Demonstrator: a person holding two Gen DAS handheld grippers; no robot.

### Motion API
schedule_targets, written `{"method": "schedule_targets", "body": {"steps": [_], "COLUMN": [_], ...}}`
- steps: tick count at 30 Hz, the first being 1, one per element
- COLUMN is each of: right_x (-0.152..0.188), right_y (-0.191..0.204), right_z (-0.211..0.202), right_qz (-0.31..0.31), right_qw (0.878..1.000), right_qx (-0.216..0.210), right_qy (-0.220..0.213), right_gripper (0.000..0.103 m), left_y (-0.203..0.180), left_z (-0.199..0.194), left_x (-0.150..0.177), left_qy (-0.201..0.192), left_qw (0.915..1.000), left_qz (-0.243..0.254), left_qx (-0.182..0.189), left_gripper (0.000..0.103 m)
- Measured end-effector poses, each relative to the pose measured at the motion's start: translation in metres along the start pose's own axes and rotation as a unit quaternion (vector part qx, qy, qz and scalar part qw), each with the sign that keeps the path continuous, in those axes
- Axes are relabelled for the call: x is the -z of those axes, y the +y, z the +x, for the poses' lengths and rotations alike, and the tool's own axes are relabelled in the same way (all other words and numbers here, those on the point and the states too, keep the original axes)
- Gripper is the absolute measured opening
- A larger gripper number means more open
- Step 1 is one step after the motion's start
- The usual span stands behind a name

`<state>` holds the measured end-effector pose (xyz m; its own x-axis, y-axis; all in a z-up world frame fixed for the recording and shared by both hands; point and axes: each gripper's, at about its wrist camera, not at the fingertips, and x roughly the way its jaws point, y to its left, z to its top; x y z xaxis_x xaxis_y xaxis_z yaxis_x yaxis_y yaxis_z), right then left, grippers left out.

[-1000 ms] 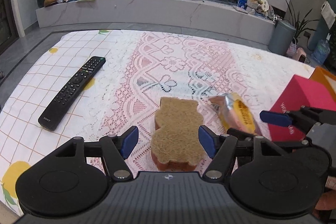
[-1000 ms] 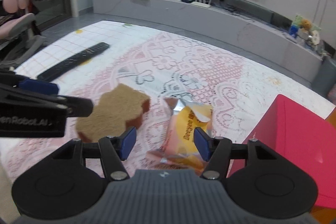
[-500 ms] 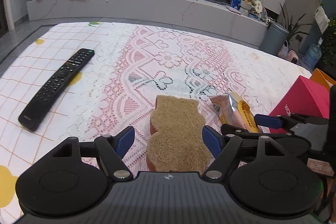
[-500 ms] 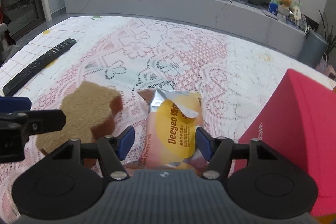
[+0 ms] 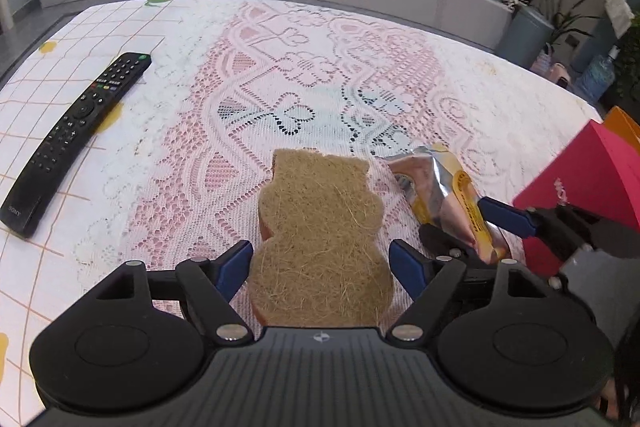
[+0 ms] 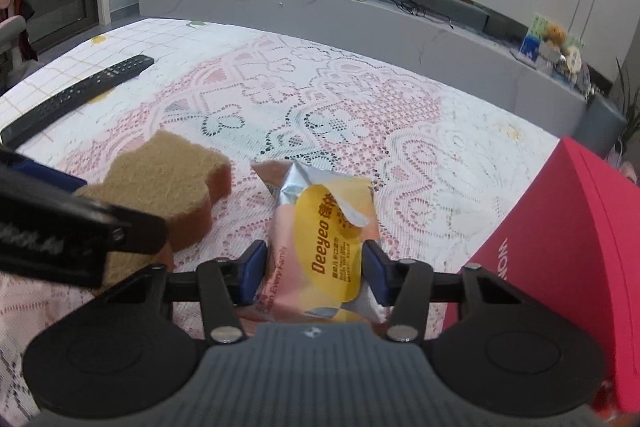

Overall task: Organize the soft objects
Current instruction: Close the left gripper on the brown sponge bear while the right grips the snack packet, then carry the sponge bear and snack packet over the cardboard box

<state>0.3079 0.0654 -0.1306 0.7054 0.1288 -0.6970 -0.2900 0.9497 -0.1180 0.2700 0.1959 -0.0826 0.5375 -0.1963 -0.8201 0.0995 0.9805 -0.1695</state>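
A lace cloth (image 5: 280, 95) in pink and white covers the bench. A smooth red box (image 6: 560, 247) stands right, a black SONY remote (image 5: 76, 131) lies left. The left hand-held gripper (image 5: 320, 269) is opening, straddling the fibrous tan bear-shaped sponge (image 5: 320, 227) without touching. The right hand-held gripper (image 6: 314, 275) is closing, pads against a glossy "Deeyeo" packet (image 6: 324, 231) beside the sponge.

sponge (image 5: 320, 227): 1 | wipes packet (image 6: 328, 239): 1 | remote (image 5: 76, 135): 1 | red box (image 6: 560, 239): 1
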Motion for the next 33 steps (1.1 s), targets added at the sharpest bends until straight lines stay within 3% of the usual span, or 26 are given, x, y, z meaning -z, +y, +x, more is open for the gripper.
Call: {"method": "schedule_targets", "body": {"steps": [4,17,25,28,33], "right_x": [0.002,0.004,0.004,0.003,-0.003], "right_y": [0.001,0.003,0.004,0.007,0.007], "right_z": [-0.001,-0.007,-0.015,-0.022,-0.030], "right_qz": [-0.011,-0.032,-0.026,-0.032,-0.024], "right_qw": [1.000,0.999,0.999,0.998,0.998], "right_qx": [-0.001,-0.004,-0.006,-0.012,-0.033], "right_qy": [-0.006,-0.017,-0.030,-0.044,-0.038], "right_gripper": [0.046,0.032,0.025,0.016,0.014], "left_y": [-0.005,-0.005,0.003,0.006,0.015], "left_z": [0.008,0.011,-0.010,-0.019,-0.034], "left_x": [0.001,0.003,0.004,0.006,0.010], "left_qy": [0.009,0.002,-0.014,-0.021,-0.023], "left_qw": [0.9996,0.9998,0.9992,0.9988,0.9982], "left_qz": [0.023,0.002,-0.022,-0.024,-0.029], "left_qx": [-0.014,-0.022,-0.030,-0.037,-0.047], "left_gripper": [0.091,0.085,0.084,0.084,0.084]}}
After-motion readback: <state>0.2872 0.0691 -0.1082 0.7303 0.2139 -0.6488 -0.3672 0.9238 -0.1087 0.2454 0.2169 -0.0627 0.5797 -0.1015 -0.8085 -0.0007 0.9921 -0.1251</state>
